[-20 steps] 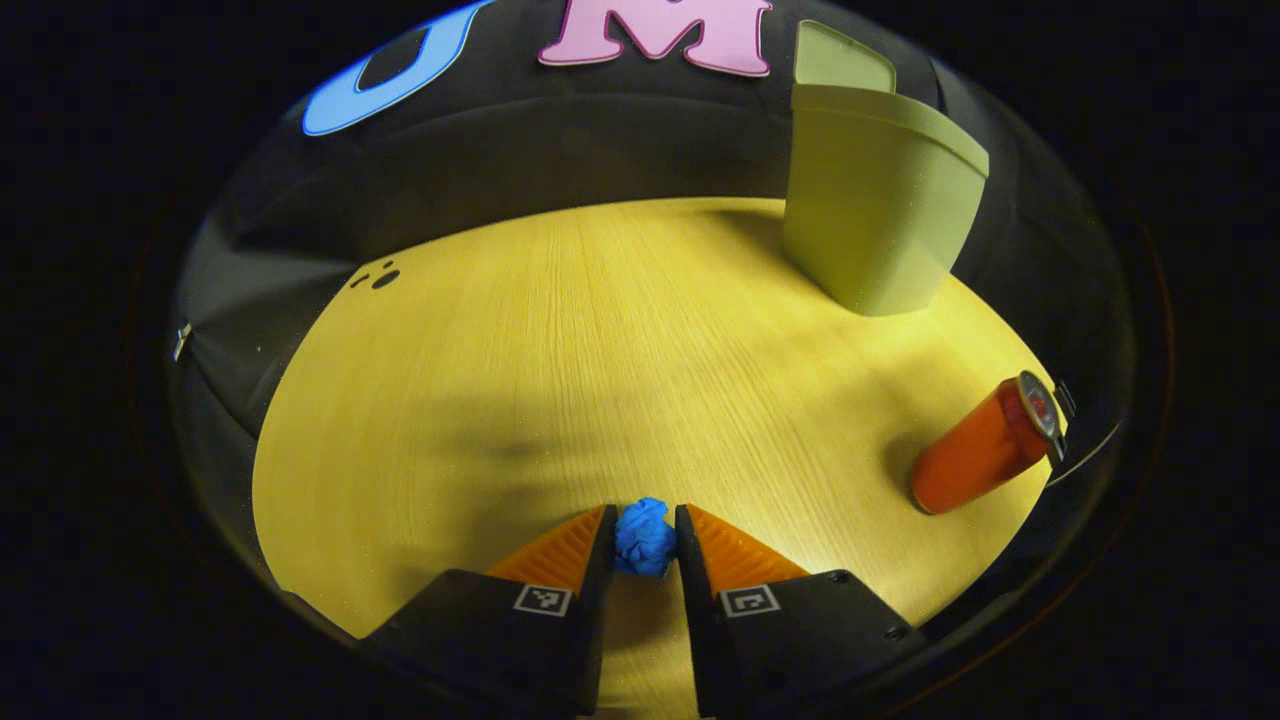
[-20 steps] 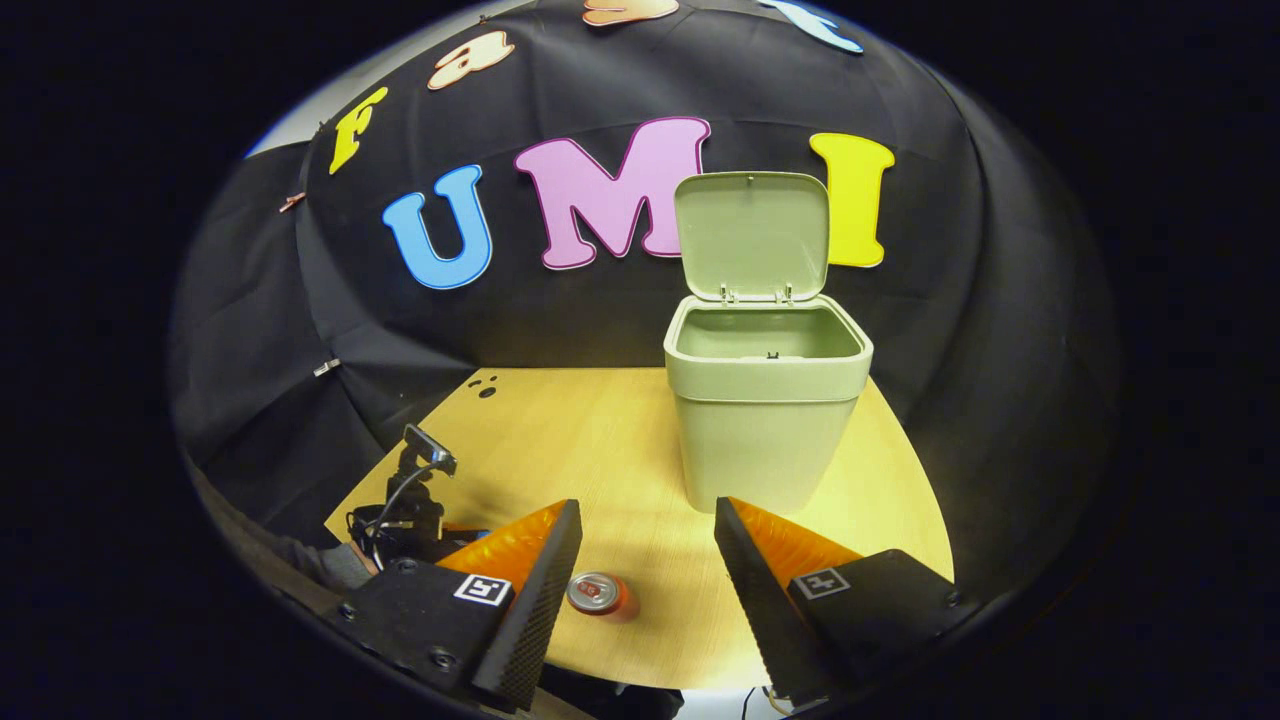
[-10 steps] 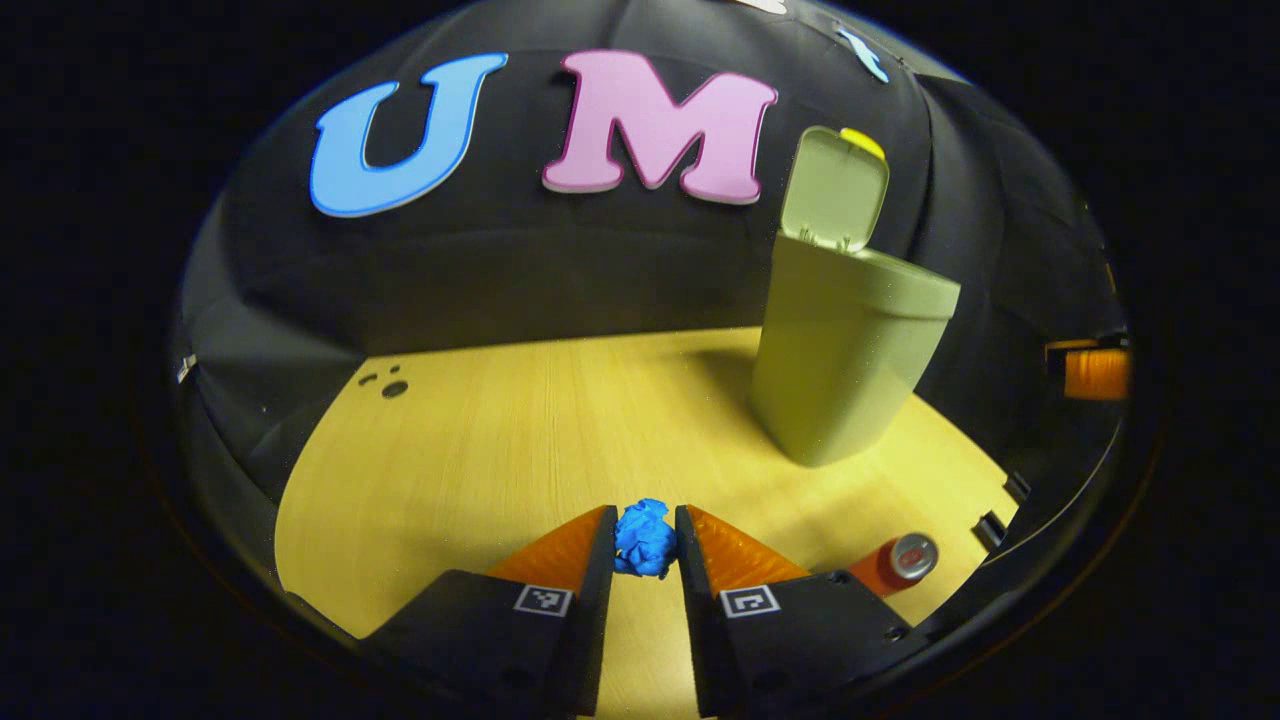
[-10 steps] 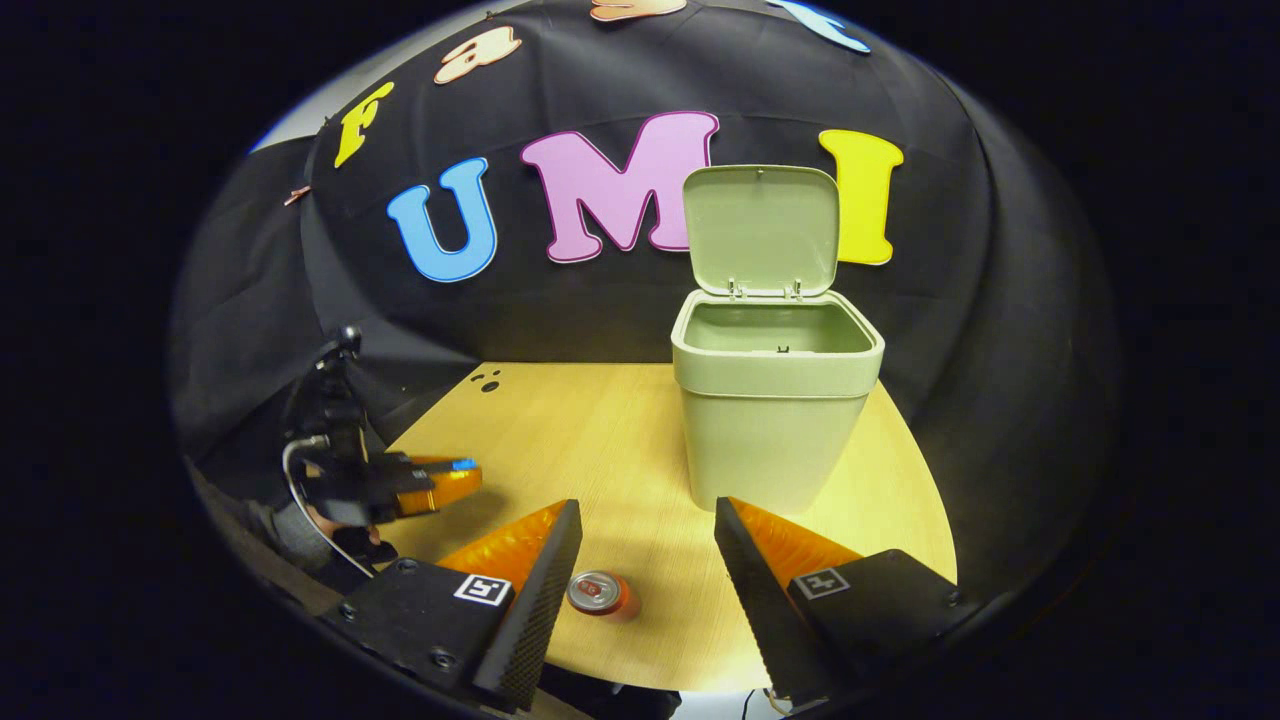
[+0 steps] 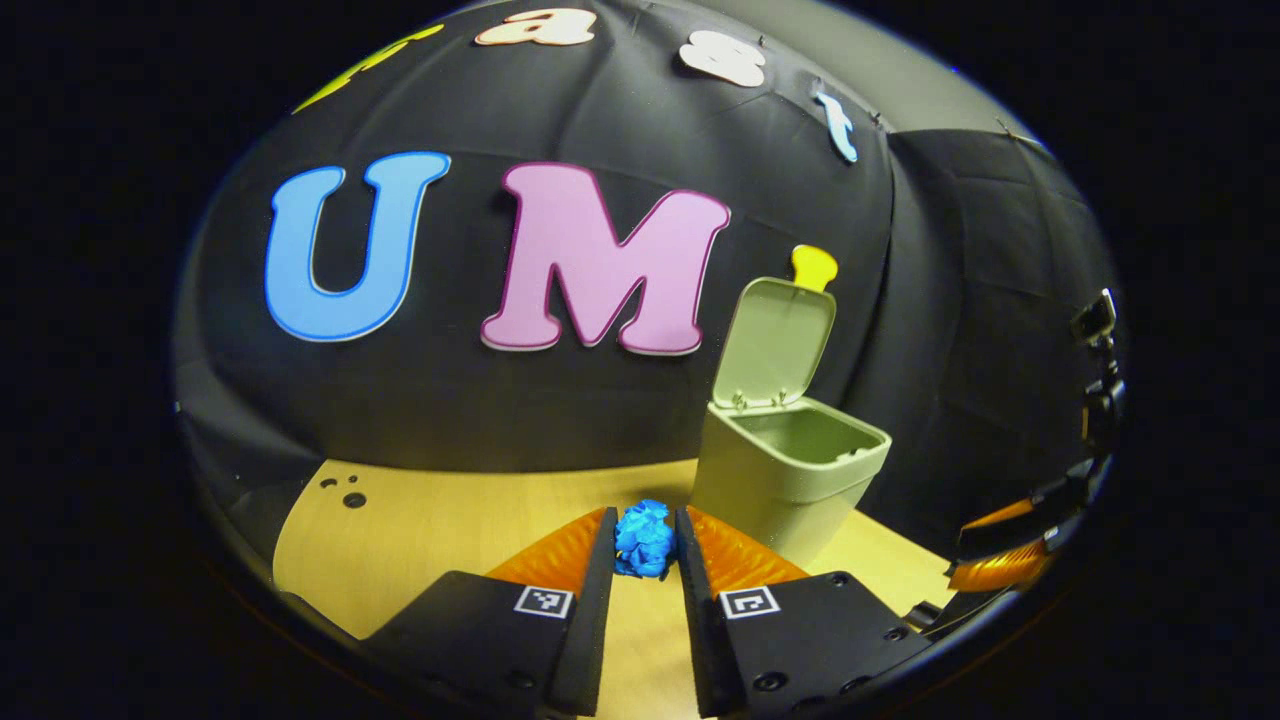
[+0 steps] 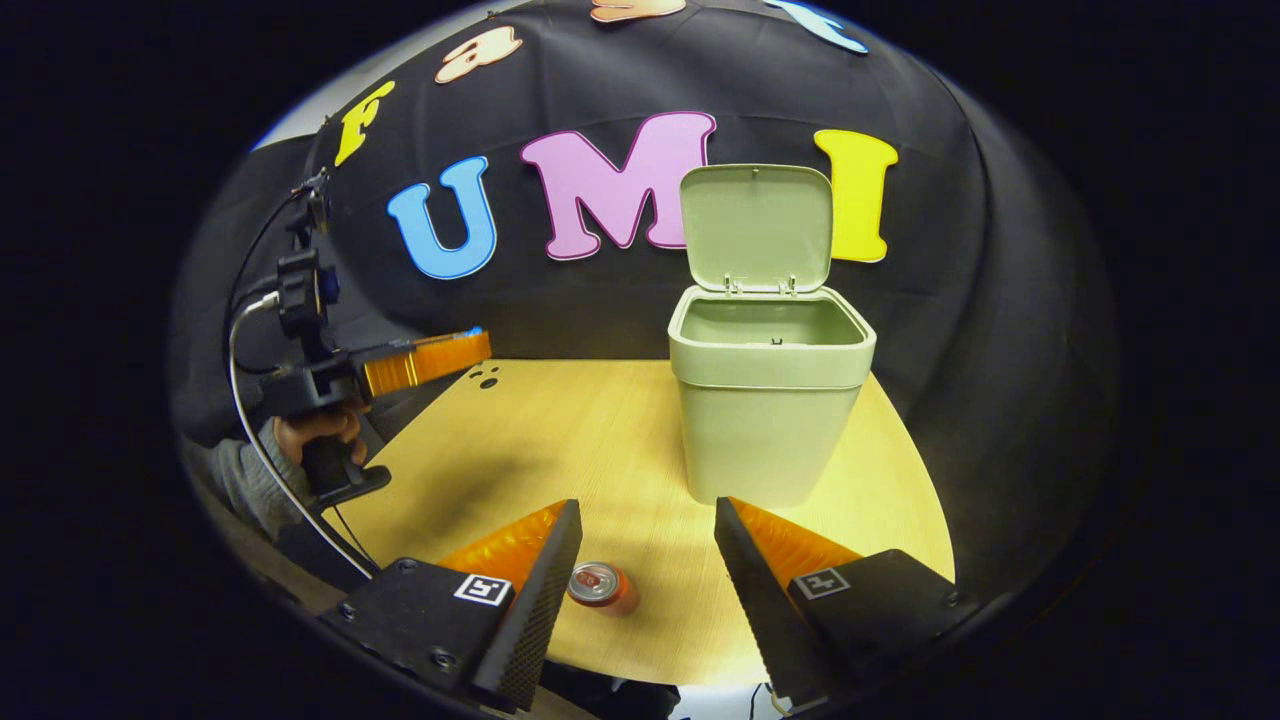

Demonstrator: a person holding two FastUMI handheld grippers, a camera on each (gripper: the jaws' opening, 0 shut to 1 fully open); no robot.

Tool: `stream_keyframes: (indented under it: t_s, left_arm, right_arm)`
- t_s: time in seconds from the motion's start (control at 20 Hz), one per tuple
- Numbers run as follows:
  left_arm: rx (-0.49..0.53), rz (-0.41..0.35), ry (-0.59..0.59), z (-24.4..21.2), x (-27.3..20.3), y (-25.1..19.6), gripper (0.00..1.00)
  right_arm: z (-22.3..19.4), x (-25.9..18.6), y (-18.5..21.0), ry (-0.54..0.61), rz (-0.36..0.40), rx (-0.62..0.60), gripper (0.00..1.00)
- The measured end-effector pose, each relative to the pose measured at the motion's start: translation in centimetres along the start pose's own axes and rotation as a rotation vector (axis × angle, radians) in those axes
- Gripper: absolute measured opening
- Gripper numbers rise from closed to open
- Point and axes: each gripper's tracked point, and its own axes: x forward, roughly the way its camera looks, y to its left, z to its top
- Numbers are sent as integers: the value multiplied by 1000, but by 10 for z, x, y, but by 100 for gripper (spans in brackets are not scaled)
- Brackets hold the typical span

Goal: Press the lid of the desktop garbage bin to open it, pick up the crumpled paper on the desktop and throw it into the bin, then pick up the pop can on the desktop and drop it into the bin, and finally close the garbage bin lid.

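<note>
Standing open-lidded on the wooden table (image 6: 880, 470), green garbage bin (image 6: 768, 420). Spread wide above the upright pop can (image 6: 598, 586), right gripper (image 6: 640, 560). Raised off the table, left gripper (image 5: 645, 545), pinching blue crumpled paper (image 5: 643, 538).

Wooden tabletop (image 6: 600, 430) (small dark holes (image 6: 487, 378) near far-left corner), black cloth wall (image 5: 480, 400).
</note>
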Motion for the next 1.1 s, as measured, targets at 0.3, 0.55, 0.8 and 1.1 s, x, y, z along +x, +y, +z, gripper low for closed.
stream_keyframes:
  t_s: [0.3, 0.55, 0.8, 1.1]
  left_arm:
    - [39, -89, -83, 47, 36, -40, 39]
    - [83, -181, -107, 69, 73, -79, 43]
    - [115, -244, -59, 58, 114, -110, 39]
    - [161, -261, 15, 27, 158, -138, 39]
  right_arm:
    - [-16, -9, 1, 16, -16, 8, 87]
    - [-25, -20, 0, 27, -27, 27, 87]
    - [-32, -30, -6, 32, -39, 38, 87]
    - [-37, -39, -14, 30, -58, 57, 87]
